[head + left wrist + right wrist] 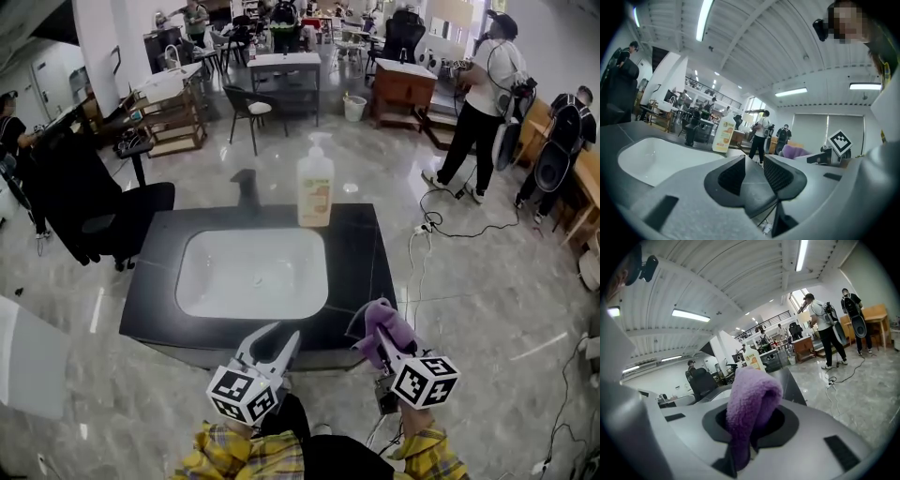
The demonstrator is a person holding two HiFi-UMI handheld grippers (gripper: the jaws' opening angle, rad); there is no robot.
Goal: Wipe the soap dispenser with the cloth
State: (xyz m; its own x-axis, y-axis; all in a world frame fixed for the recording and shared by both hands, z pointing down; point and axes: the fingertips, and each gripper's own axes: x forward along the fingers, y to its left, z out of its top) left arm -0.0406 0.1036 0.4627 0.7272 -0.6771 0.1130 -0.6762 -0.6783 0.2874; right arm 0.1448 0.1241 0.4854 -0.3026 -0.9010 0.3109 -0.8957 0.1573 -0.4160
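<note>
Standing upright at the far edge of the black surface (361,258), just behind the white sink (202,281), the soap dispenser (315,183) holds pale yellowish liquid. It carries an orange label whose writing is too small to read. Both grippers are held low at the near edge, pointing toward the sink, well apart from the dispenser. The left gripper (281,333) has its fingers (733,176) spread, with nothing between them. The right gripper (377,326) pinches the purple cloth (386,321), which folds over its fingers.
</note>
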